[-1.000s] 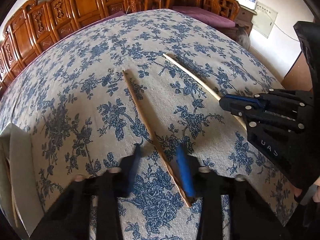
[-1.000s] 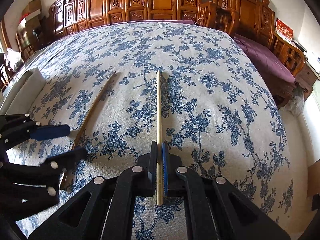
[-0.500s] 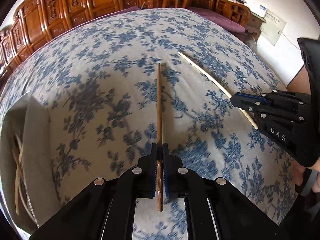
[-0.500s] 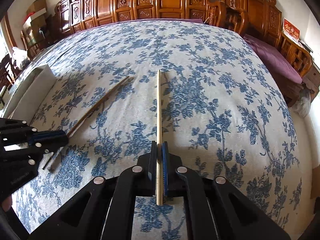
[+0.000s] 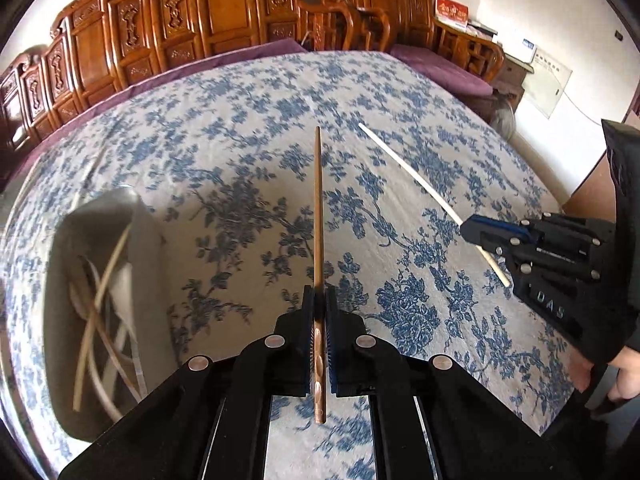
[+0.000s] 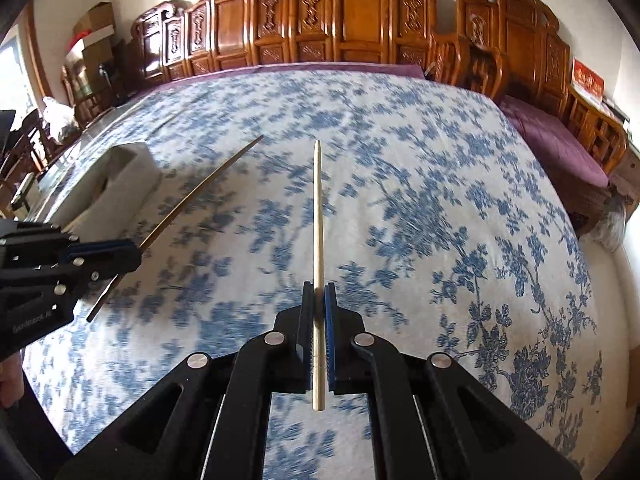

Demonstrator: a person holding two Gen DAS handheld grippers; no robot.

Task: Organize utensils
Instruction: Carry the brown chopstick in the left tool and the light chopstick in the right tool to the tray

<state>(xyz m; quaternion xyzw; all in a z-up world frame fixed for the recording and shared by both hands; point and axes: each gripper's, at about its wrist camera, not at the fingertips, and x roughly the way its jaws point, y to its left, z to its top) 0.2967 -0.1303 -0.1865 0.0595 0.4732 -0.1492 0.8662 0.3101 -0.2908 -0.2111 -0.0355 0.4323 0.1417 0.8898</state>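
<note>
The left gripper (image 5: pixel 319 320) is held above the table with its jaws clenched on a dark brown chopstick (image 5: pixel 318 216), which points straight forward along the fingers and is lifted off the cloth. The right gripper (image 6: pixel 319 320) is held in the same way, its jaws clenched on a pale chopstick (image 6: pixel 317 232), which is also raised and pointing forward. Each gripper is seen from the side in the other view, the right one (image 5: pixel 520 240) with part of the person's hand (image 5: pixel 624 372) behind it. At the left, a white tray (image 5: pixel 68 320) is placed on the blue-flowered tablecloth (image 5: pixel 400 184), and several chopsticks are lying crossed inside it. Carved wooden chairs (image 6: pixel 360 20) are lined along the far wall, with purple cushions (image 6: pixel 560 140) on the seats.
</note>
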